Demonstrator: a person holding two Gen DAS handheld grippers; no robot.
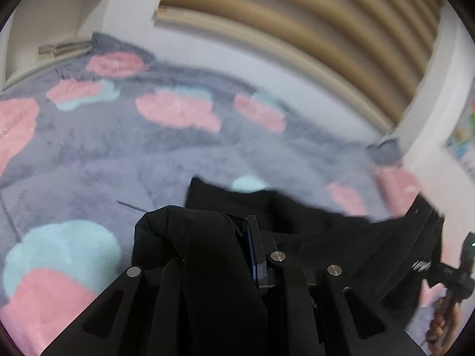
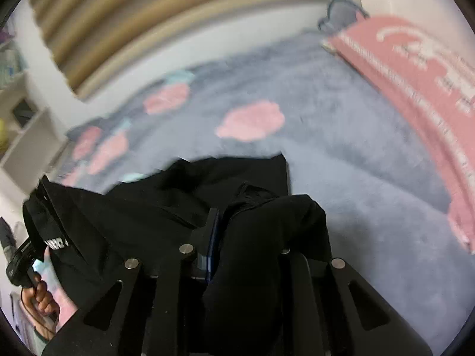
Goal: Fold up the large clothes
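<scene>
A: What do the two wrist cameras show?

B: A large black fabric garment (image 1: 297,225) stretched between the two grippers, above a fluffy grey blanket with pink and pale-blue cloud shapes (image 1: 148,154) that covers a bed. The pictures are blurred.

A: How do the jaws stand?

B: The left gripper (image 1: 243,237) has its jaws clenched on a bunched edge of the black garment; the cloth bulges over the left-hand finger and hides it. The right gripper (image 2: 225,219) is the same in mirror: its jaws are clamped on another bunch of the garment (image 2: 184,195), and the fabric drapes over the right-hand finger.

A: Where does the rest of the garment lie?

B: Between the grippers it hangs as a slack span. A far part with a straight edge and a corner reaches forward over the blanket; I cannot tell whether it rests on it or floats just above.

A: Can each camera see the other side?

B: Yes. At the right edge of the left view there is a hand (image 1: 442,320) on the other black handle. At the left edge of the right view another hand (image 2: 41,293) grips its handle.

A: Anything else around?

B: A pink pillow with white print (image 2: 415,83) at the blanket's right, tan vertical-pleated curtains (image 1: 311,23) behind the bed, and a white shelf unit (image 1: 59,14) to the left.
</scene>
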